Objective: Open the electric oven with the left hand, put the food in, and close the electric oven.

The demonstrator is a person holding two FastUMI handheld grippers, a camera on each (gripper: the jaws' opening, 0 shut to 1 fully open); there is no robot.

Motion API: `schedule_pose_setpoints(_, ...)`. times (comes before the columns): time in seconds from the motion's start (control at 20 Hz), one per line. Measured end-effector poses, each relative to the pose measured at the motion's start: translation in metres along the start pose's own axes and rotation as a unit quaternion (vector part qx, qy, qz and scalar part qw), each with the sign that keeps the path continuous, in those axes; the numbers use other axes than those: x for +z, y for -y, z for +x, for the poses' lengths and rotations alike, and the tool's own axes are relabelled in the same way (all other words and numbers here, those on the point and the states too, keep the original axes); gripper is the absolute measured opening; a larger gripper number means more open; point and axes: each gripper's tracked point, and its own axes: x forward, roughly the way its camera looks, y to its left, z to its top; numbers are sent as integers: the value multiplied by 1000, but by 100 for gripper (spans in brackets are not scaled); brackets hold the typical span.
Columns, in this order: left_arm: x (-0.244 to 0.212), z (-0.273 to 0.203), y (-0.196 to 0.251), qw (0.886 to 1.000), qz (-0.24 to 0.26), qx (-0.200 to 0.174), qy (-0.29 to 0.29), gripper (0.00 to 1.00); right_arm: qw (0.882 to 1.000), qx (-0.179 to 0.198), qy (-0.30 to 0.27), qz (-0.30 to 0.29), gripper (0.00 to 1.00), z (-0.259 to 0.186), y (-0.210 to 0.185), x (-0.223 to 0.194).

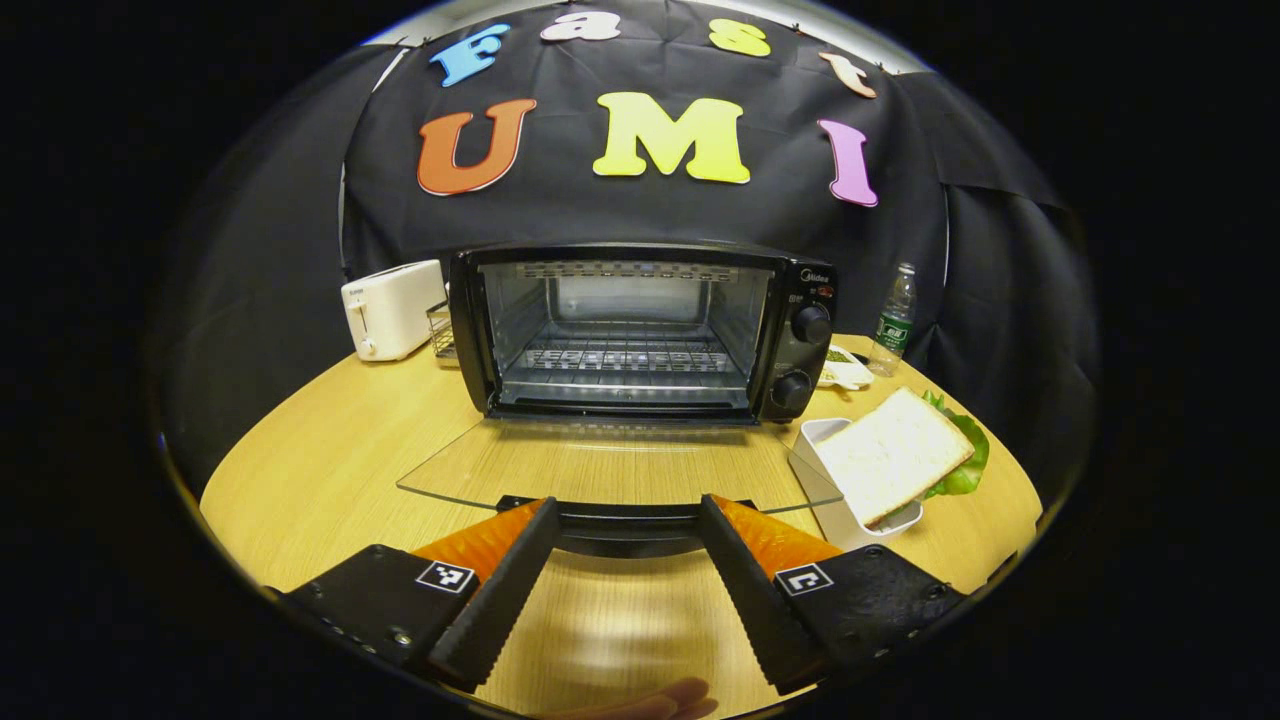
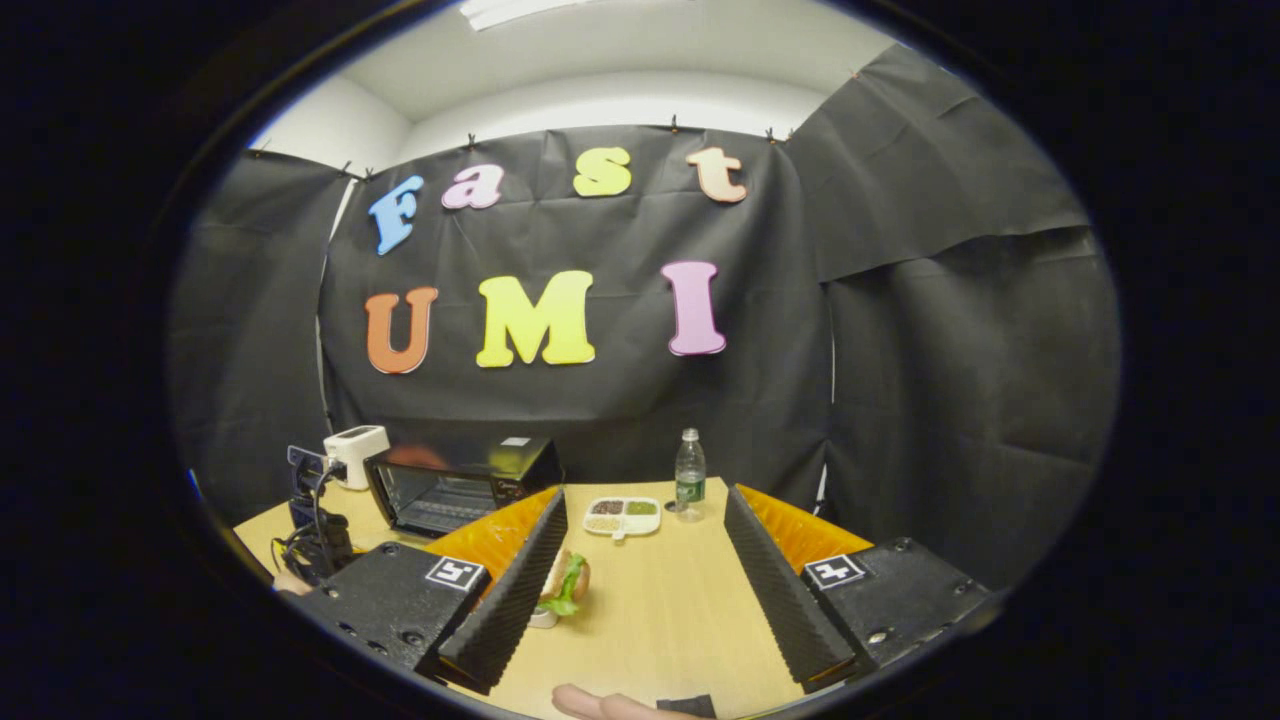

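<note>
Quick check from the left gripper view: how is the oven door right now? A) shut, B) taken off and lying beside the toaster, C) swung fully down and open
C: the glass door lies flat in front of the oven, its handle between the left claw's open fingers, and the rack inside is bare.

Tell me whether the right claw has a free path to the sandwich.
Probably yes. The right claw is open and the sandwich lies on the table just past its left finger, with nothing between them. It would need to shift leftward.
</note>
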Motion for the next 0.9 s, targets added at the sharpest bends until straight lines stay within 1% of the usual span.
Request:
schedule_pose_setpoints(0.05, -1, 0, 0, 1000, -3, 0, 7, 94, 1000, 5, -4, -1, 99, 1, -6, -3)
schedule_pose_setpoints(0.15, -12, 4, 0, 1000, -4, 0, -4, 93, 1000, 8, -8, -4, 99, 4, -9, -7)
schedule_pose_setpoints(0.2, -25, 8, 0, 1000, -5, 0, -21, 94, 1000, 8, -9, -5, 99, 5, -10, -7)
schedule_pose_setpoints(0.3, -37, 14, -1, 999, -10, 0, -34, 93, 1000, 9, -12, -4, 99, 8, -13, -9)
schedule_pose_setpoints(0.45, -28, 8, 1, 1000, -7, -6, -10, 93, 1000, 9, -16, -8, 99, 13, -14, -12)
schedule_pose_setpoints(0.55, -25, 0, -4, 1000, -13, -5, -10, 93, 1000, 8, -21, -12, 99, 21, -13, -14)
schedule_pose_setpoints(0.6, -18, -7, -4, 1000, -16, -8, -4, 93, 1000, 8, -27, -11, 99, 26, -13, -15)
schedule_pose_setpoints(0.7, 9, -27, 1, 1000, -14, -11, 26, 93, 999, 15, -36, -12, 99, 34, -16, -17)
schedule_pose_setpoints(0.9, 76, -75, 10, 995, 12, -14, 98, 93, 997, 33, -67, -7, 99, 63, -20, -30)
